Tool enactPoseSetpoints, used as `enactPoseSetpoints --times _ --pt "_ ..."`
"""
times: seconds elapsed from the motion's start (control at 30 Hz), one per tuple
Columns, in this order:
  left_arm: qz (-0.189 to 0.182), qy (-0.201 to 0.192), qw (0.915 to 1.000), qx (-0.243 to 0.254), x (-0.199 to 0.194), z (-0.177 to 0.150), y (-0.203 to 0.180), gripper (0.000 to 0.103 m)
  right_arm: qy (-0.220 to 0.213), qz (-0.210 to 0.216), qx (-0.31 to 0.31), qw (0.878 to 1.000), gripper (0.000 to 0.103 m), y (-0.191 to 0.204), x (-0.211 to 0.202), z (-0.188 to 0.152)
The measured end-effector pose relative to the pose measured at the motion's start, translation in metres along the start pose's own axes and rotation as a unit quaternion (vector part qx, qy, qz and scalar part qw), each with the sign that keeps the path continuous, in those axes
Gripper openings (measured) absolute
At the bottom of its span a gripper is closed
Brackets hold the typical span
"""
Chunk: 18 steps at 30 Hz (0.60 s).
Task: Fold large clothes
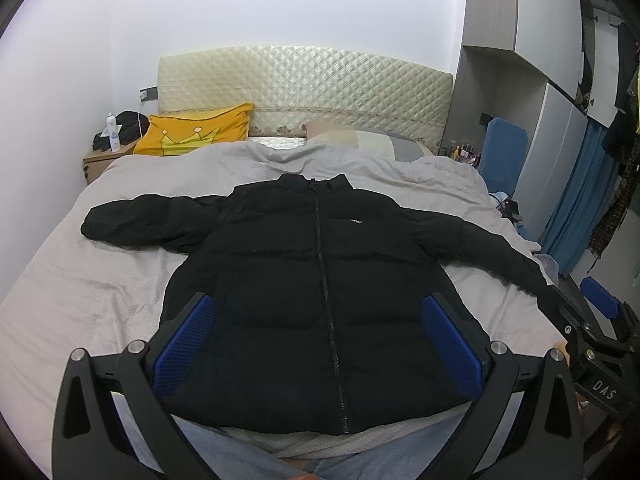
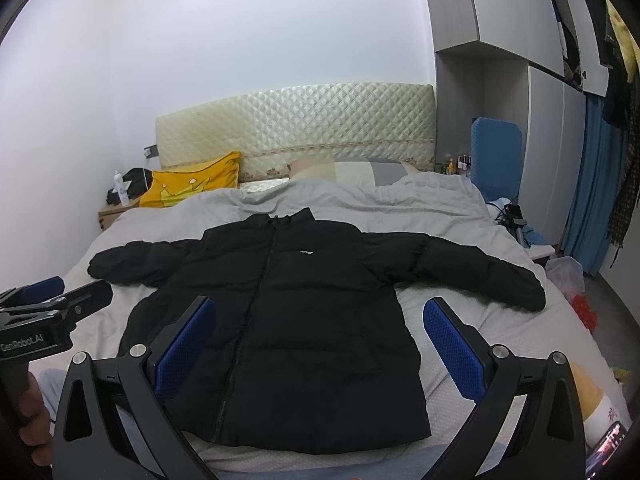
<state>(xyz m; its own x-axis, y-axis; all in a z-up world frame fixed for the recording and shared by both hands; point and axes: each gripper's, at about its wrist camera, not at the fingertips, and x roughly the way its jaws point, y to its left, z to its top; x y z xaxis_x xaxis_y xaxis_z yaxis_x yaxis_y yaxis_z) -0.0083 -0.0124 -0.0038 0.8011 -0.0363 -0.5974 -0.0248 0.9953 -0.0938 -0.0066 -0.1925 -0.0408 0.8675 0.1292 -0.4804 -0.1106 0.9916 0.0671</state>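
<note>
Nothing folded yet — the black jacket is spread flat on the bed; left gripper and right gripper are held wide apart, empty — a sleeve is likely to be grasped first.

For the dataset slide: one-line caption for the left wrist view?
Open left hand-held gripper above a zipped black puffer jacket spread flat, sleeves out, on a grey-sheeted bed.

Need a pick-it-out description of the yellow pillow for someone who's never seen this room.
Start at the quilted cream headboard at the far end of the bed. At its left end, next to the wooden nightstand, a pillow leans against it. It is the only bright yellow thing on the bed, printed with a paler crown, unlike the pale patchwork pillow to its right.
</note>
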Motion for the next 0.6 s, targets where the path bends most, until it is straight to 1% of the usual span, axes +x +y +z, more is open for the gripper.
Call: enactPoseSetpoints --times 0.3,0.4,0.6 --pt "0.002 0.004 1.0 -0.004 0.0013 -0.0012 0.0002 0.103 0.004 -0.004 -0.004 1.0 0.103 -0.0009 0.0009 0.0007" --pt "-0.006 0.007 0.9999 -0.013 0.0028 -0.0018 0.0015 0.103 0.001 -0.016 -0.009 1.0 0.103 -0.0013 0.0004 -0.0002" --pt "-0.006 0.007 0.9998 -0.016 0.0056 -0.0015 0.007 0.103 0.004 -0.013 -0.003 1.0 0.103 -0.0081 0.0055 0.0017"
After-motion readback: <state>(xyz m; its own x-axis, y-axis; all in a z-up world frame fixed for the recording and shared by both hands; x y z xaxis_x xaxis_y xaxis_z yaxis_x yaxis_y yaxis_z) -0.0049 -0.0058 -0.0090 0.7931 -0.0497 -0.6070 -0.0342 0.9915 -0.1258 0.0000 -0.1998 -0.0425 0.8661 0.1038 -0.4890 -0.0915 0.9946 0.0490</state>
